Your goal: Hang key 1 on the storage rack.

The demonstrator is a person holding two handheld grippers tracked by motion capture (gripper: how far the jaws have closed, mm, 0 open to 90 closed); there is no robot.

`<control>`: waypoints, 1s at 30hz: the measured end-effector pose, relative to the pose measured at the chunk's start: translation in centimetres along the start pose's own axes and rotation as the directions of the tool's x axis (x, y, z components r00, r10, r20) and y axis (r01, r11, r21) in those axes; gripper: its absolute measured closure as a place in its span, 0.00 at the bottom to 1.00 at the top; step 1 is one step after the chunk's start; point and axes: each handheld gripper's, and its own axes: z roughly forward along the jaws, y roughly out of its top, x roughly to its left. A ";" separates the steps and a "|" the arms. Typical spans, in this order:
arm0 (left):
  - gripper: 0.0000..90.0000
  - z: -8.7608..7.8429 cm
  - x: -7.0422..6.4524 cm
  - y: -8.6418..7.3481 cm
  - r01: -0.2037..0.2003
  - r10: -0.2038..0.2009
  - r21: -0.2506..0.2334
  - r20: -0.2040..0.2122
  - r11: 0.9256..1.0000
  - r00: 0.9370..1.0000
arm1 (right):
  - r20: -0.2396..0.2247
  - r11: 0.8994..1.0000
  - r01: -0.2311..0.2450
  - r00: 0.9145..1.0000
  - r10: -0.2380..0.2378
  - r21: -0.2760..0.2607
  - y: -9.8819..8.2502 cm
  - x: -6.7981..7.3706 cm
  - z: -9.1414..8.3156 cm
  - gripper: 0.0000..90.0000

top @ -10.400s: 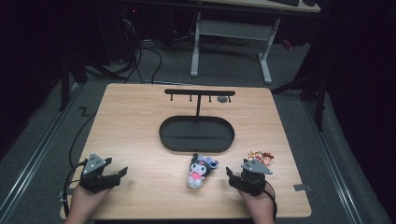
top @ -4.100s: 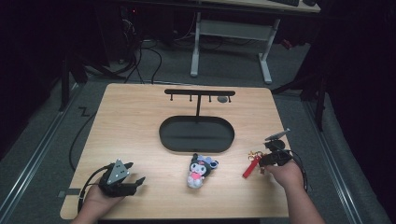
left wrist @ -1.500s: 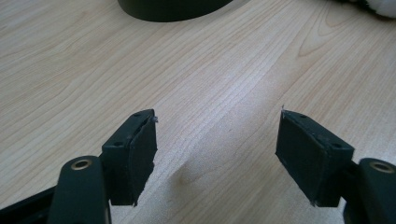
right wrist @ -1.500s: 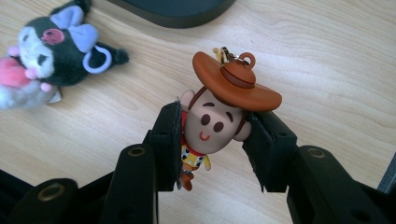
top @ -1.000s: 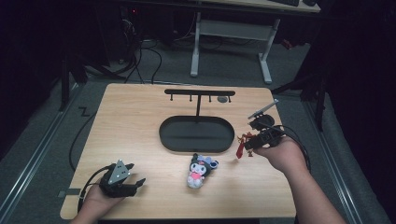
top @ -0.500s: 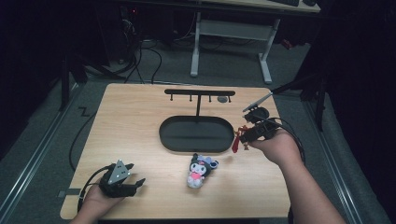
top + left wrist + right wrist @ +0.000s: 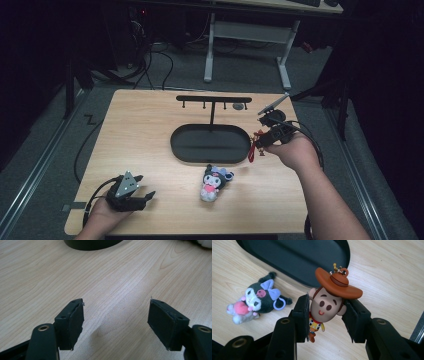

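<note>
Right tongs (image 7: 325,315) clamp the cowboy keychain (image 7: 329,302) by its head, lifted just beside the stand's tray (image 7: 210,142) — we judge it bound for a hook. Left tongs (image 7: 131,196) rest wide apart, idle on the bench (image 7: 140,130).

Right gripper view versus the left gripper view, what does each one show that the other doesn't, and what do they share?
The right gripper view alone shows a cowboy figure keychain with a brown hat clamped by the head between the right gripper jaws, a small metal loop on top of its hat.

The left gripper view alone shows the left gripper, jaws wide apart with nothing between them, above bare wood.

Both show the light wooden table, the black oval tray, and the black-and-white plush toy with a pink patch, just a white edge in the left.
</note>
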 end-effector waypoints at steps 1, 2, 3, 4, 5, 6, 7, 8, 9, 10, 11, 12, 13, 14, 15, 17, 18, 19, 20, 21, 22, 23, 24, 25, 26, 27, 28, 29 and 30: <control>0.33 0.0 0.0 0.0 0.000 0.000 0.000 0.000 1.000 1.000 | 0.000 1.000 -0.001 1.000 0.001 -0.002 0.2 -0.1 -0.1 0.65; 0.33 0.0 0.0 0.0 0.000 0.000 0.001 0.000 1.000 1.000 | 0.000 1.000 -0.001 1.000 0.001 -0.002 0.2 -0.1 -0.1 0.65; 0.32 0.0 0.0 0.0 0.001 -0.001 0.002 -0.001 1.000 1.000 | 0.003 1.000 0.000 1.000 0.000 -0.004 0.4 -0.2 -0.1 0.65; 0.32 0.0 0.0 0.0 0.001 -0.001 0.002 -0.001 1.000 1.000 | 0.003 1.000 0.000 1.000 0.000 -0.004 0.4 -0.2 -0.1 0.65; 0.33 0.0 0.1 0.0 0.001 -0.001 0.002 -0.001 1.000 1.000 | 0.001 1.000 -0.001 1.000 0.001 -0.008 0.6 -0.2 -0.1 0.65; 0.33 0.0 0.1 0.0 0.001 -0.001 0.002 -0.001 1.000 1.000 | 0.001 1.000 -0.001 1.000 0.001 -0.008 0.6 -0.2 -0.1 0.65; 0.33 0.0 0.1 0.0 0.001 -0.001 0.002 0.000 1.000 1.000 | 0.003 1.000 0.002 1.000 -0.002 -0.005 0.7 -0.2 -0.1 0.65; 0.33 0.0 0.1 0.0 0.001 -0.001 0.002 0.000 1.000 1.000 | 0.001 1.000 0.000 1.000 0.000 -0.006 0.8 -0.2 -0.1 0.65; 0.33 0.0 0.1 0.0 0.002 -0.002 0.002 0.000 1.000 1.000 | 0.003 1.000 0.001 1.000 -0.001 -0.002 1.0 -0.1 -0.1 0.65; 0.32 0.0 0.1 0.0 0.003 -0.003 0.000 0.000 1.000 1.000 | 0.003 1.000 0.002 1.000 -0.002 -0.004 1.0 -0.1 0.0 0.65; 0.32 0.0 0.1 0.0 0.002 -0.002 0.002 0.000 1.000 1.000 | 0.003 1.000 0.002 1.000 -0.002 -0.004 1.0 -0.1 0.0 0.65; 0.33 0.0 0.1 -0.1 0.003 -0.003 0.001 -0.001 1.000 1.000 | 0.003 1.000 0.006 1.000 -0.006 -0.002 1.3 -0.1 0.0 0.65; 0.32 0.0 0.1 -0.1 0.003 -0.003 0.001 -0.001 1.000 1.000 | 0.003 1.000 0.006 1.000 -0.006 -0.002 1.3 -0.1 0.0 0.65; 0.32 0.0 0.1 -0.1 0.002 -0.002 0.004 0.000 1.000 1.000 | 0.005 1.000 0.008 1.000 -0.008 -0.001 1.3 -0.1 -0.1 0.65; 0.32 0.0 0.1 -0.1 0.003 -0.003 0.002 0.000 1.000 1.000 | 0.005 1.000 0.008 1.000 -0.008 -0.005 1.4 0.0 0.0 0.65; 0.33 0.0 0.1 -0.1 0.004 -0.004 0.003 -0.001 1.000 1.000 | 0.005 1.000 0.008 1.000 -0.008 -0.005 1.6 0.0 -0.1 0.65; 0.33 0.0 0.1 -0.1 0.005 -0.005 0.002 0.000 1.000 1.000 | 0.004 1.000 0.007 1.000 -0.007 -0.007 1.8 0.0 0.0 0.65; 0.33 0.0 0.1 -0.1 0.005 -0.005 0.002 0.000 1.000 1.000 | 0.003 1.000 0.007 1.000 -0.007 -0.007 1.9 0.0 0.0 0.65; 0.33 0.0 0.1 -0.1 0.005 -0.005 0.000 -0.001 1.000 1.000 | 0.003 1.000 0.007 1.000 -0.007 -0.007 1.9 0.0 0.0 0.65; 0.33 0.0 0.1 -0.1 0.005 -0.005 0.001 -0.001 1.000 1.000 | 0.001 1.000 0.011 1.000 -0.011 -0.005 2.1 0.0 0.1 0.65; 0.33 0.0 0.1 -0.1 0.006 -0.006 0.001 -0.001 1.000 1.000 | 0.000 1.000 0.009 1.000 -0.009 -0.010 2.2 0.0 0.1 0.65; 0.33 0.0 0.1 -0.1 0.006 -0.006 0.003 0.001 1.000 1.000 | 0.000 1.000 0.012 1.000 -0.012 -0.008 2.3 0.0 0.1 0.65; 0.33 0.0 0.2 -0.1 0.007 -0.007 0.003 0.001 1.000 1.000 | 0.000 1.000 0.013 1.000 -0.013 -0.006 2.4 0.0 0.2 0.65; 0.33 0.0 0.2 -0.1 0.008 -0.008 0.001 0.001 1.000 1.000 | -0.004 1.000 0.010 1.000 -0.011 -0.007 2.5 0.0 0.2 0.65; 0.33 0.0 0.2 -0.1 0.008 -0.008 0.001 0.001 1.000 1.000 | -0.003 1.000 0.010 1.000 -0.010 -0.005 2.7 -0.1 0.2 0.65; 0.33 0.0 0.2 -0.1 0.009 -0.009 0.001 0.000 1.000 1.000 | -0.003 1.000 0.010 1.000 -0.010 -0.005 2.7 -0.1 0.2 0.65; 0.33 0.0 0.2 -0.1 0.009 -0.009 0.001 0.000 1.000 1.000 | -0.005 1.000 0.005 1.000 -0.005 -0.008 2.8 -0.1 0.2 0.65; 0.33 -0.1 0.2 -0.1 0.009 -0.009 0.001 0.000 1.000 1.000 | -0.004 1.000 0.009 1.000 -0.009 -0.011 3.1 -0.1 0.2 0.65; 0.33 -0.1 0.2 -0.1 0.009 -0.009 0.001 0.000 1.000 1.000 | -0.003 1.000 0.008 1.000 -0.008 -0.012 3.2 -0.2 0.2 0.65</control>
